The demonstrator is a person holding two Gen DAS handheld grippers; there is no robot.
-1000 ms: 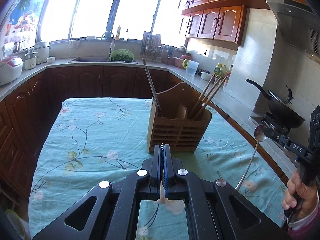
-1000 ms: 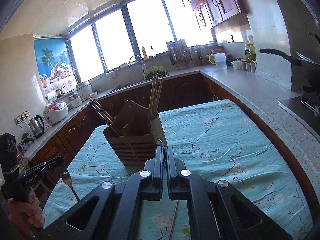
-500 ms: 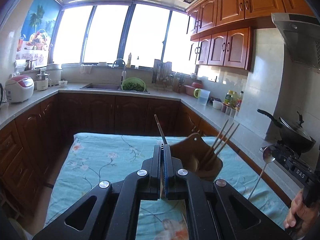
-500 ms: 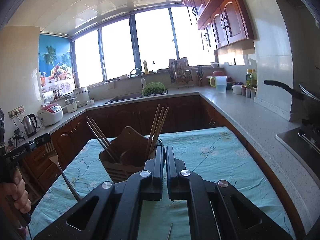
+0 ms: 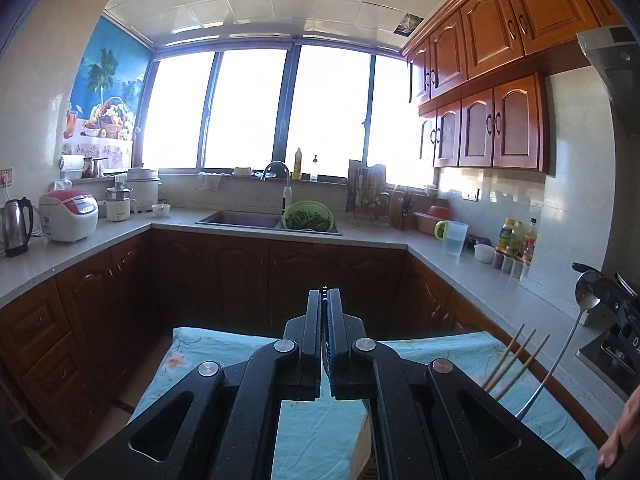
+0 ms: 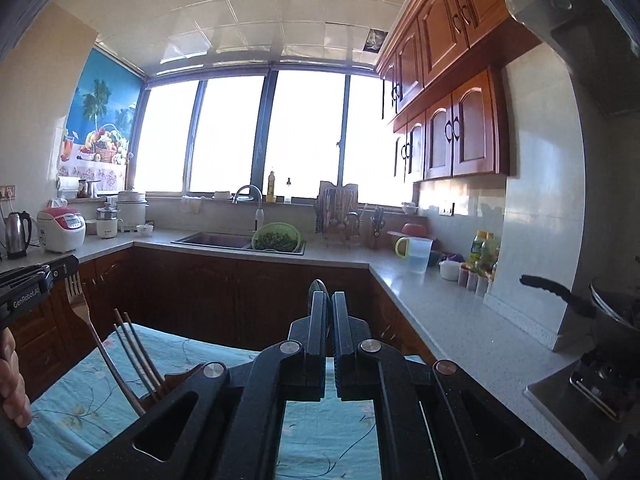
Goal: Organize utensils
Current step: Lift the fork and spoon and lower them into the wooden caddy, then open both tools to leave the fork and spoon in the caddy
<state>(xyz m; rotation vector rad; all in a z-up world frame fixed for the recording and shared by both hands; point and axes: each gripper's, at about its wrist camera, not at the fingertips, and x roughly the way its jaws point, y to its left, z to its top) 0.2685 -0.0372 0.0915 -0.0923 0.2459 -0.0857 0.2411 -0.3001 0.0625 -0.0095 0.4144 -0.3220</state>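
The left gripper is clamped on a fork, whose tines stick up from its tip at the far left of the right wrist view while its handle slants down toward the chopsticks. The right gripper is clamped on a spoon, its bowl at the jaw tips and its thin handle running down to the near right, just beside the chopsticks. Both utensils are held above the table with its blue flowered cloth, well short of the far counter and sink.
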